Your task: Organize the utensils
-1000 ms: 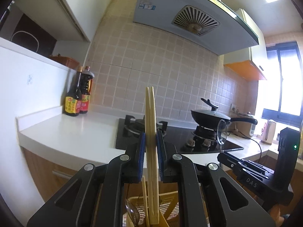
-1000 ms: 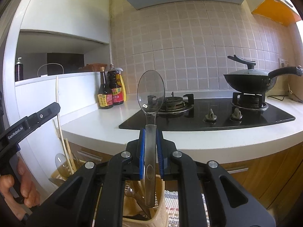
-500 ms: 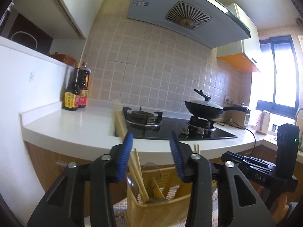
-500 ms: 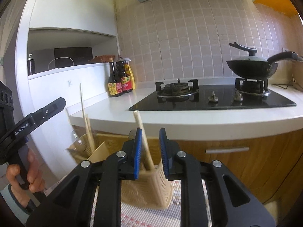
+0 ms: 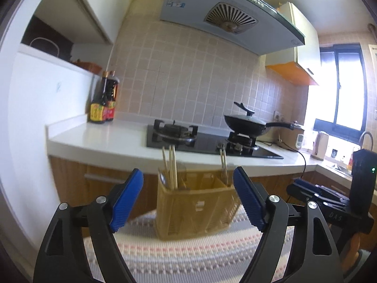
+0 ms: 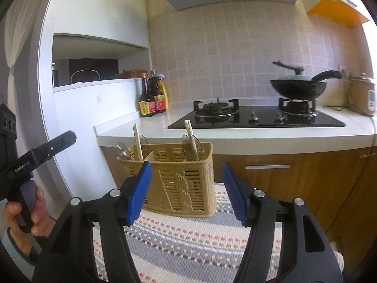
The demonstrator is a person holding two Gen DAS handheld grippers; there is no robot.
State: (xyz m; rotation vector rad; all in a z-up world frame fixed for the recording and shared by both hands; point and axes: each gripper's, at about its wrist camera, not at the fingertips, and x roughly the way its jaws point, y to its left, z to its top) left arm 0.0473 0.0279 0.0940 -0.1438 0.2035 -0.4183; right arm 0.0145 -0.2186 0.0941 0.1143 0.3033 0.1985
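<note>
Kitchen counter behind, striped woven mat (image 6: 188,243) underneath. Left gripper (image 5: 188,198) jaws spread wide, nothing held. Tan slotted plastic utensil basket (image 6: 181,184) just ahead of both claws, upright on mat; wooden chopsticks (image 6: 137,141) and clear plastic spoons (image 6: 191,144) stand inside. Right gripper (image 6: 187,191) jaws apart, also holding nothing.

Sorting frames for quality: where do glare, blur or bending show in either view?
Left wrist view: the window is blown out white, the utensil basket is softly blurred. Right wrist view: sharper, evenly lit; fisheye bends the countertop edge.
</note>
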